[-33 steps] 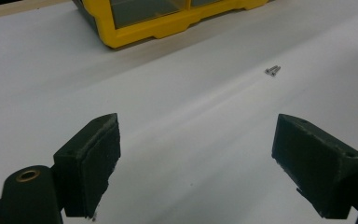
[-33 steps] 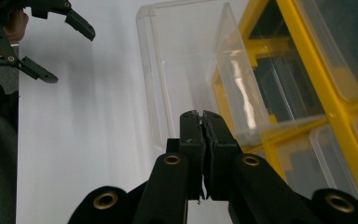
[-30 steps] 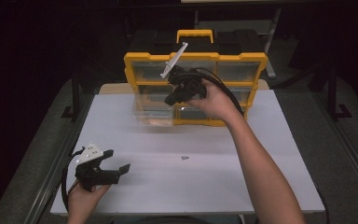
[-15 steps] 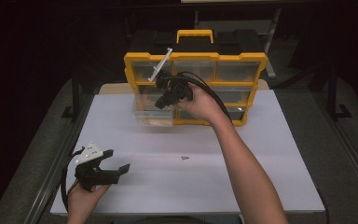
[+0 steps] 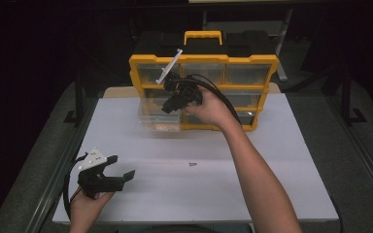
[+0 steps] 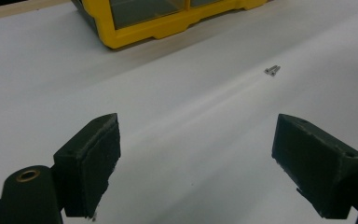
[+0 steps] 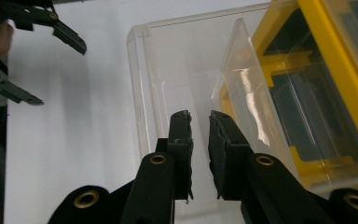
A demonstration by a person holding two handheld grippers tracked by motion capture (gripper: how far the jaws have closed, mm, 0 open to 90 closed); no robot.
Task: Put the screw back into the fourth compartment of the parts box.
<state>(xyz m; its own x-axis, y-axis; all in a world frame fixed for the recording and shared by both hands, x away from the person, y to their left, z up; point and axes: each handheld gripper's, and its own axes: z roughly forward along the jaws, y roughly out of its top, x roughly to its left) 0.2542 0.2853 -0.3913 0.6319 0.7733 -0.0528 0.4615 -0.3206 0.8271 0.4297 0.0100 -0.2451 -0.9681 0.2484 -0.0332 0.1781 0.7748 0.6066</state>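
While clear plastic, the boxy drawer [image 7: 182, 60] projects from a yellow-framed organizer [image 5: 267, 63].

No readable text, label, brand, number or sign anywhere: none on the yellow organizer [image 5: 203, 63], none on its clear drawer [image 7: 191, 70], none on the white table [image 5: 272, 160].

Screws [image 6: 272, 70] too small to count surely; right claw [image 7: 199, 135] gap contents unclear; organizer [image 6: 168, 18] top cut off.
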